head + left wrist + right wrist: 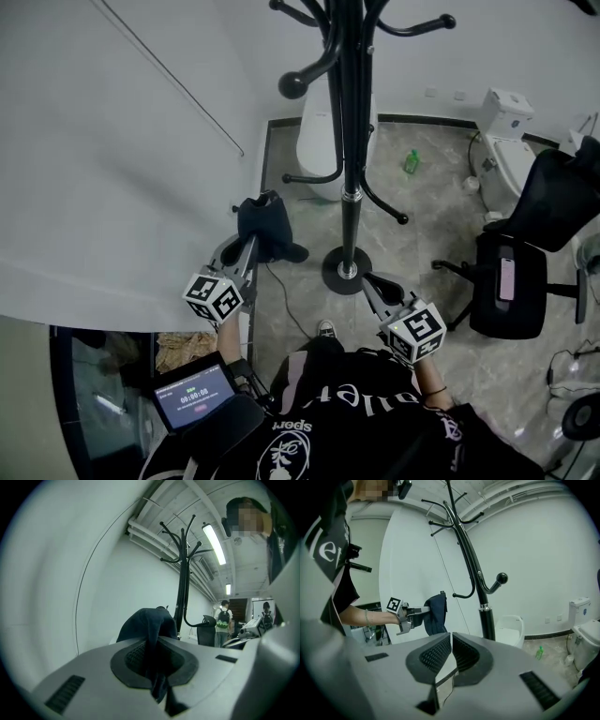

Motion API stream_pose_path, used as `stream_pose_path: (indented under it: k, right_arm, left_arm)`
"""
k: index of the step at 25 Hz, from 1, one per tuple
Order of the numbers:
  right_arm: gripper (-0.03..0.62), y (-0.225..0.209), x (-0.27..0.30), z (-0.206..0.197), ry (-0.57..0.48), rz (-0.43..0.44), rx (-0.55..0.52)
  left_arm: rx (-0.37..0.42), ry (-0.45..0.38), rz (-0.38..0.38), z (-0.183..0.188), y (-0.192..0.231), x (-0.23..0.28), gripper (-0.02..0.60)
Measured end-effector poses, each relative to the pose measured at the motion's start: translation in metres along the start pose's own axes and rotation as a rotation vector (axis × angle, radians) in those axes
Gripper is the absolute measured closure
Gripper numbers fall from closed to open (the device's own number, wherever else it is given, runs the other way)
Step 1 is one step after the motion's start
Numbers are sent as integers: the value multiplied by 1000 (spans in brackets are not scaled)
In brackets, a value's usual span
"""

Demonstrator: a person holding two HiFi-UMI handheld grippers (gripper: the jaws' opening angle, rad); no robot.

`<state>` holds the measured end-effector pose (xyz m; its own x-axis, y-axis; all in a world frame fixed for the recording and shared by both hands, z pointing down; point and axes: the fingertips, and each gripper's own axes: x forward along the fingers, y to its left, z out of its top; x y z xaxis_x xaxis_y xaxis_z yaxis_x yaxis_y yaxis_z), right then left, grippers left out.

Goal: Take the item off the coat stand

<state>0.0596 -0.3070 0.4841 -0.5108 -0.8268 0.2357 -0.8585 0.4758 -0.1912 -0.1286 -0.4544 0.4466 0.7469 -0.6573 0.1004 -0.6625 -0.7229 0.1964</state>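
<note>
A dark navy cloth item [267,225], perhaps a cap, hangs bunched from my left gripper [255,242], which is shut on it. In the left gripper view the cloth [147,623] is pinched between the pads of that gripper [152,660] and rises ahead of them. It is off the black coat stand [349,141], held to the left of the pole near the white wall. My right gripper [368,278] is shut and empty, low beside the stand's round base [347,272]. From the right gripper [451,644] I see the stand [471,559] and the cloth [436,613] held by the left gripper.
A white bin [314,131] stands behind the pole, with a green bottle [412,161] on the floor to its right. A black office chair [511,272] and a white unit [502,141] are at the right. A cable runs over the floor. People stand far off [224,620].
</note>
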Motion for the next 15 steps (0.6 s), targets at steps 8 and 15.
stream_pose_path:
  k: [8, 15]
  right_arm:
    - [571, 2, -50, -9, 6, 52, -13]
    - [571, 7, -107, -29, 32, 125, -34]
  left_arm:
    - [-49, 5, 50, -27, -59, -29, 565]
    - [-95, -26, 109, -48, -128, -65, 565]
